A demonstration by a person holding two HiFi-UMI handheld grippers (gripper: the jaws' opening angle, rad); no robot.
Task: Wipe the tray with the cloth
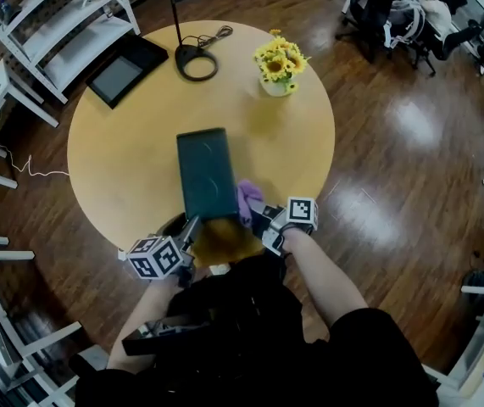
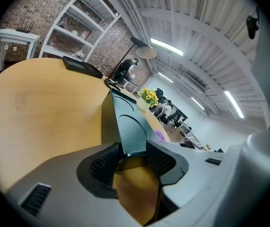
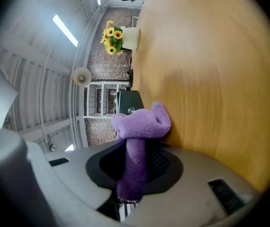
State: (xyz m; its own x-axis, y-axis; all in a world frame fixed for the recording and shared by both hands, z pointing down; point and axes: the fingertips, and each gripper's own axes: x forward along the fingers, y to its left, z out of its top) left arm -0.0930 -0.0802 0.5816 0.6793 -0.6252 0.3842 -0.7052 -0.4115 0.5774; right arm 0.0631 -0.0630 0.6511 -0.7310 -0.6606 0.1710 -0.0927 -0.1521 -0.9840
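On the round wooden bench (image 1: pixel 123 155) my left tool (image 2: pixel 132 155) is clamping the tray (image 2: pixel 127 126) by its near edge while my right tool (image 3: pixel 137 162) is squeezing the cloth (image 3: pixel 142 122) just beside it, so pushing hard is probably risking that thin hold slipping.

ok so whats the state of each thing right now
left gripper: shut on the near rim of the tray
right gripper: shut on the purple cloth
tray: lying on the table, near end at the table's edge
purple cloth: bunched, beside the tray, not on it
sunflower pot: upright
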